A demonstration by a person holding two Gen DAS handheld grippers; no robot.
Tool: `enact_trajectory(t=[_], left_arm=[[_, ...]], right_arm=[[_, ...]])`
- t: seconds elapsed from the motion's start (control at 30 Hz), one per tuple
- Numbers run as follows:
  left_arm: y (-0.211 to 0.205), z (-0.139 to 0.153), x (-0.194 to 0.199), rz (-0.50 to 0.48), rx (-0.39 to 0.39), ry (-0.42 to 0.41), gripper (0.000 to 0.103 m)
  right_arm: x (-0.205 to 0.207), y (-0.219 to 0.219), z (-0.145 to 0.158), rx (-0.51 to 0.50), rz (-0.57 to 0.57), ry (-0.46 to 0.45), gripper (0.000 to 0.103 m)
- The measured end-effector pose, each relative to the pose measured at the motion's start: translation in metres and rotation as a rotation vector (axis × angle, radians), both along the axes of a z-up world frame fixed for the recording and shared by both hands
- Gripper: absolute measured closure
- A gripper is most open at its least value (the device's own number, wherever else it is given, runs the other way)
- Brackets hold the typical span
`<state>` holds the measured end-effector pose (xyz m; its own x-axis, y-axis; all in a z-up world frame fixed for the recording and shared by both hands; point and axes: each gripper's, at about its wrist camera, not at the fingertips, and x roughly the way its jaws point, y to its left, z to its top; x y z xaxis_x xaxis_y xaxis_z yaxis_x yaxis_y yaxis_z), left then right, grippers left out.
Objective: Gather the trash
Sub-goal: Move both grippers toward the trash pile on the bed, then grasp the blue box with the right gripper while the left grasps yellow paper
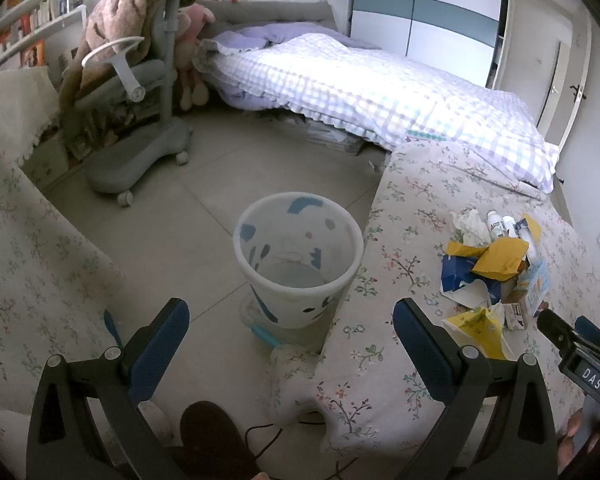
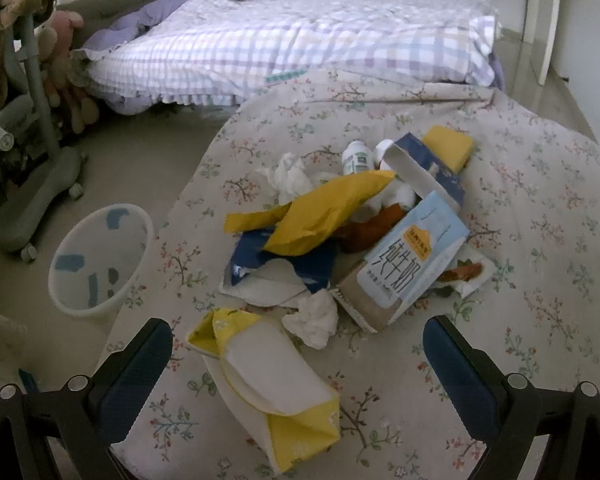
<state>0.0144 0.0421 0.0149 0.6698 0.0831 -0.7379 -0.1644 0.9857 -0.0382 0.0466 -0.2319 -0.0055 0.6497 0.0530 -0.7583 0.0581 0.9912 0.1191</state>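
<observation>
- Left wrist view: the left gripper (image 1: 291, 354) fills the bottom of the frame with its jaws spread wide and nothing between them.
- The bin (image 1: 298, 258) stands on the floor at frame centre, just beside the edge of the flowered cover (image 1: 404, 248). Nothing can be made out inside it apart from marks on its wall.
- The trash pile (image 1: 496, 264) lies on the cover at the right of the frame, well apart from the left gripper.
- The tip of the right gripper (image 1: 580, 344) enters at lower right, near the pile; this view does not show how its jaws stand.
- Right wrist view: the right gripper (image 2: 298, 364) is at the bottom of the frame, jaws wide apart, holding nothing.
- A yellow-and-white pack (image 2: 272, 392) lies on the cover in the lower centre, in line with the gap between the jaws; whether either finger touches it cannot be told.
- Beyond it, at frame centre, lie a milk carton (image 2: 404, 264), a yellow wrapper (image 2: 320, 212), crumpled tissue (image 2: 314, 318) and a small bottle (image 2: 356, 158).
- The bin (image 2: 100, 256) is at the left of the frame, on the floor below the cover's edge.
- Step in hand, as judged: first pick; no item is gripped.
- Next move calls for: advance the right gripper over the pack, close across its narrow width, lift, carry left over the bin, release.
- The pack looks soft and may crush; grip near its middle.
</observation>
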Motion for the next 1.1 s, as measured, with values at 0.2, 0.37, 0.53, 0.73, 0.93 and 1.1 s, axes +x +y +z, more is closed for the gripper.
enact_trajectory(t=[0.2, 0.37, 0.53, 0.73, 0.93, 1.1], left_arm=[[0.0, 0.001, 0.0, 0.0, 0.001, -0.003, 0.0], [0.002, 0.002, 0.001, 0.001, -0.001, -0.01, 0.0], [0.004, 0.004, 0.008, 0.009, -0.004, -0.006, 0.0], [0.002, 0.007, 0.024, -0.018, -0.032, 0.035, 0.0], [-0.005, 0.011, 0.047, -0.067, -0.05, 0.079, 0.0], [-0.01, 0.012, 0.067, -0.134, -0.027, 0.117, 0.0]], right_arm=[[0.001, 0.0, 0.0, 0.001, 0.002, 0.003, 0.0], [0.003, -0.003, 0.007, 0.004, 0.01, 0.01, 0.0], [0.008, -0.006, 0.02, -0.005, 0.015, 0.01, 0.0], [0.023, -0.011, 0.029, -0.013, 0.059, 0.052, 0.0], [0.052, -0.019, 0.028, -0.071, 0.118, 0.145, 0.0], [0.09, -0.042, 0.025, -0.048, 0.09, 0.225, 0.0]])
